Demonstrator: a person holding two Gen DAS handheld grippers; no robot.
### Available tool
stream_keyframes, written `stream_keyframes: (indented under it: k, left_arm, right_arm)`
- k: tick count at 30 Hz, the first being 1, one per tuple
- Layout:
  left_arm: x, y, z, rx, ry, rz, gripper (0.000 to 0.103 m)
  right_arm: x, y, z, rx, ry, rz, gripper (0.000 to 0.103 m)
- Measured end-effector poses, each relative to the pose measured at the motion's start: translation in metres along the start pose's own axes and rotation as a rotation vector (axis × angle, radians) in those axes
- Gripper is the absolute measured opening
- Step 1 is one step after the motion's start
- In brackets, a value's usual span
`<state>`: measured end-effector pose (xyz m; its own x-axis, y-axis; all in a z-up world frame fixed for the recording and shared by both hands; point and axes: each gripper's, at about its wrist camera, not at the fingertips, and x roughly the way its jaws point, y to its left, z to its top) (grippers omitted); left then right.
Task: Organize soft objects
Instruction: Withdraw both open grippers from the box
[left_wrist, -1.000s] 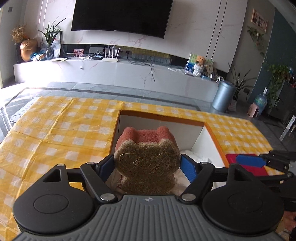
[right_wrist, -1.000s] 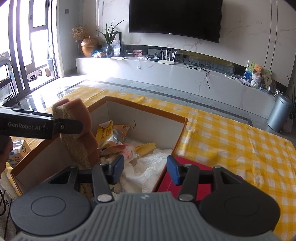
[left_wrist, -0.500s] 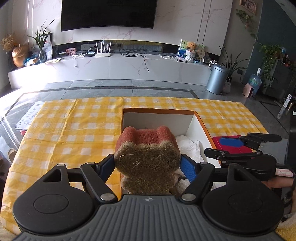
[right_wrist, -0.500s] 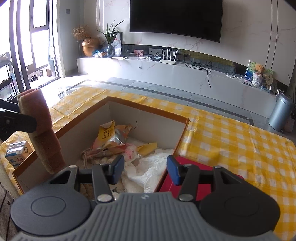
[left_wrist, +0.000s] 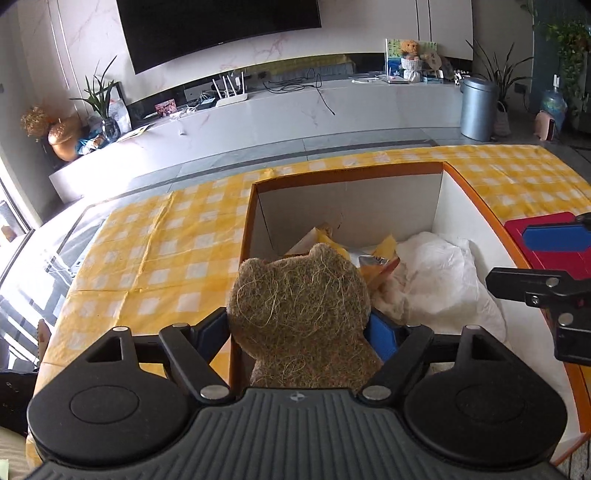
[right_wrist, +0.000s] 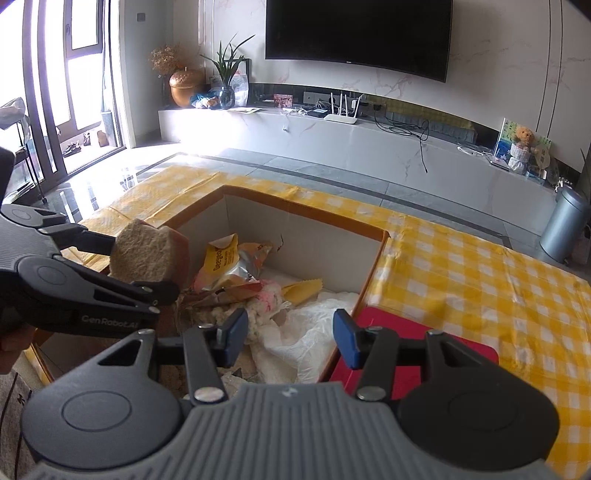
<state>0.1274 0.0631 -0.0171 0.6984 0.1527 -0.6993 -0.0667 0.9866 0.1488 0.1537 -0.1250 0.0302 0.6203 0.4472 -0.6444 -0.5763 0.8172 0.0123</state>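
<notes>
A bear-shaped scrub sponge (left_wrist: 299, 317), straw-coloured in front and pink behind, sits between the fingers of my left gripper (left_wrist: 299, 332). Its jaws are opening, with the pads still touching the sponge's sides. In the right wrist view the sponge (right_wrist: 147, 254) hangs over the left wall of the orange-rimmed cardboard box (right_wrist: 303, 206). My right gripper (right_wrist: 290, 332) is open and holds nothing, hovering over the box's near right corner. The box (left_wrist: 351, 171) contains a white plastic bag (left_wrist: 443, 266), a yellow snack bag (right_wrist: 229, 266) and a fluffy pink-white item (right_wrist: 266, 302).
The box stands on a table with a yellow checked cloth (right_wrist: 461, 266). A flat red item (right_wrist: 424, 332) lies against the box's right side, under my right gripper. My right gripper's fingers (left_wrist: 535, 288) reach in at the right edge of the left wrist view.
My left gripper has moved toward the box, dipped and rolled. The sponge now faces me flat, its pink side hidden. The right gripper has not moved.
</notes>
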Motion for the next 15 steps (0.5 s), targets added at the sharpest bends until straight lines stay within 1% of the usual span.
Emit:
stream_keyframes:
  k: [3,6,7,8,11,12,13,15]
  left_arm:
    - [-0.011,0.005,0.002,-0.011,-0.01,-0.022,0.094]
    - [-0.029,0.016,0.003,-0.06,-0.092,-0.084,0.098]
    - [-0.034,0.021,0.003,-0.096,-0.129,-0.116,0.099]
    - [-0.036,0.026,0.004,-0.131,-0.139,-0.142,0.101]
    - [-0.032,0.042,0.006,-0.241,-0.1,-0.235,0.102]
    - [-0.031,0.046,0.006,-0.271,-0.094,-0.253,0.102]
    - [-0.031,0.049,0.005,-0.288,-0.101,-0.255,0.102]
    - [-0.036,0.051,0.005,-0.301,-0.125,-0.225,0.102]
  right_arm:
    - [0.001,0.0,-0.001,-0.004,0.0,-0.012,0.053]
    - [0.001,-0.002,-0.001,0.005,-0.001,-0.026,0.054]
    - [0.0,-0.003,-0.001,0.01,-0.002,-0.029,0.055]
    - [0.0,-0.004,0.0,0.015,-0.003,-0.032,0.055]
    - [0.0,-0.004,-0.001,0.016,-0.004,-0.03,0.056]
    - [0.0,-0.003,-0.001,0.015,-0.004,-0.03,0.056]
    - [0.0,-0.002,-0.001,0.011,-0.004,-0.029,0.056]
    - [-0.001,-0.001,0.0,0.006,-0.006,-0.027,0.056]
